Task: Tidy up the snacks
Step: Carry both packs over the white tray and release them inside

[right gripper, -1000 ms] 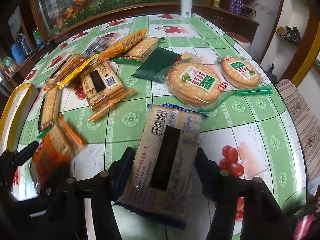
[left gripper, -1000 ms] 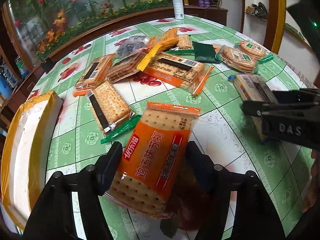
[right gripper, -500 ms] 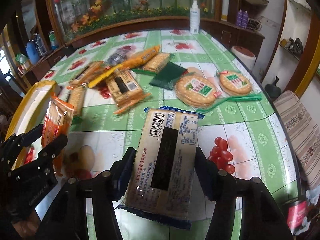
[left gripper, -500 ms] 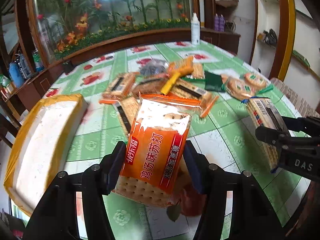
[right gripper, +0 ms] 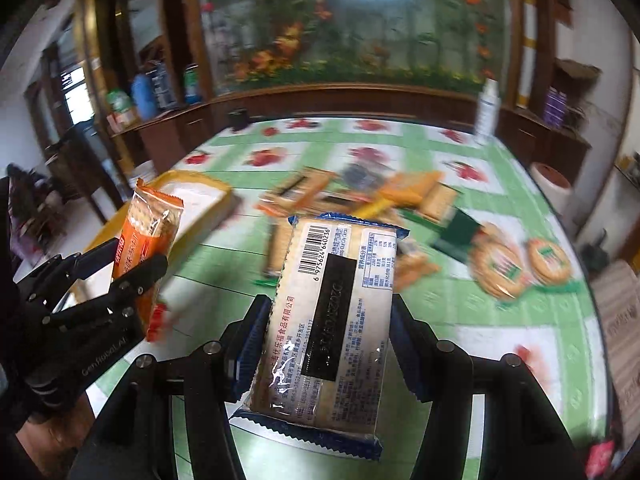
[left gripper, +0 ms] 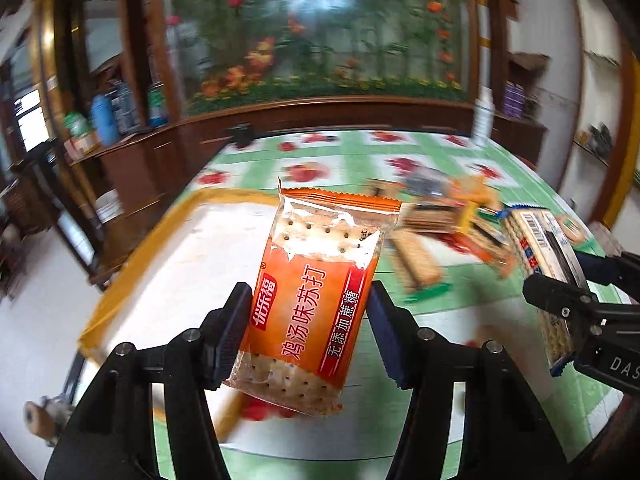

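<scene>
two packets ride above the table [left gripper: 460,304] toward our yellow-rimmed tray [left gripper: 132,256], the left gripper [left gripper: 306,322] pinching the orange cracker packet [left gripper: 316,292], the right gripper [right gripper: 326,334] the blue-edged packet [right gripper: 332,320]; slick film may slip out.

A home's living or dining room; a round table under a green-and-white fruit-print plastic tablecloth [right gripper: 520,184] stands before a dark wooden wall cabinet [left gripper: 360,116] with a large glass-fronted flower-and-bamboo panel [left gripper: 320,28]; bottles and jars [right gripper: 148,96] crowd its ledge; a white spray bottle [right gripper: 488,110] stands at the table's far edge.
</scene>
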A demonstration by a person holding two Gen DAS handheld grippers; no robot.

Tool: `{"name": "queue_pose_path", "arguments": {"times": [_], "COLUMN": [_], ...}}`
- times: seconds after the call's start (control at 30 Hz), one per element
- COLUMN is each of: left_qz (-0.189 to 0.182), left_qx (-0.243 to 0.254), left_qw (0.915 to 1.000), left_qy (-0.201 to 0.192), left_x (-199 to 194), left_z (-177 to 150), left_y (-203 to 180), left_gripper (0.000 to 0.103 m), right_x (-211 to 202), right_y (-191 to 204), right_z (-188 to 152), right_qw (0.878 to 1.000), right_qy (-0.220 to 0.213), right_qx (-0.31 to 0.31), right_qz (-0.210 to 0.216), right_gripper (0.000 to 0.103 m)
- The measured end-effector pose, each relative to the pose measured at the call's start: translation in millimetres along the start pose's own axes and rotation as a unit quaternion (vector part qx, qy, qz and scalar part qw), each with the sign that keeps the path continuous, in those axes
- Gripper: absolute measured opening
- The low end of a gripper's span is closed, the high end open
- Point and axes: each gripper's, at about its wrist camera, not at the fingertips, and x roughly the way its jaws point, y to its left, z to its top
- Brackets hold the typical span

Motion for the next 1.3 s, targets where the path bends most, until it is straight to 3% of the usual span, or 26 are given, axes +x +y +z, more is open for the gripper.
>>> {"name": "queue_pose_path", "arguments": {"times": [0.3, 0.5, 0.7, 0.73, 1.07, 1.23, 1.3], "left_qz": [0.066, 0.098, 0.097, 0.095, 0.088, 0.093, 0.093], "left_qx": [-0.067, -0.117, -0.148, -0.147, -0.15, -0.165, -0.167], "left_qw": [0.9954, 0.987, 0.9811, 0.9815, 0.9808, 0.9776, 0.9769], "left_qy": [0.021, 0.052, 0.078, 0.078, 0.087, 0.092, 0.095], "left_x": [19.2, 46.3, 67.1, 66.7, 72.0, 71.8, 71.7], "left_z": [-12.6, -20.8, -32.8, -33.7, -33.3, -32.8, -34.0], "left_y": [80.8, 127.8, 151.0, 150.1, 148.7, 152.2, 152.4], "left_gripper": [0.058, 0.057, 0.049, 0.042, 0.042, 0.059, 0.06], "right_x": [43.5, 91.1, 146.4, 153.3, 182.8, 180.1, 178.1], "right_y": [92.5, 150.1, 200.4, 204.7, 209.3, 204.0, 201.3], "right_z": [27.5, 50.1, 55.2, 54.2, 46.8, 49.9, 51.7], "right_qw": [0.995, 0.987, 0.98, 0.978, 0.976, 0.977, 0.977], "right_qy": [0.007, 0.025, 0.061, 0.068, 0.097, 0.098, 0.095], "right_qx": [-0.059, -0.089, -0.123, -0.127, -0.134, -0.127, -0.125], "right_qz": [0.08, 0.129, 0.146, 0.148, 0.141, 0.142, 0.145], "right_gripper": [0.059, 0.059, 0.059, 0.059, 0.056, 0.057, 0.057]}}
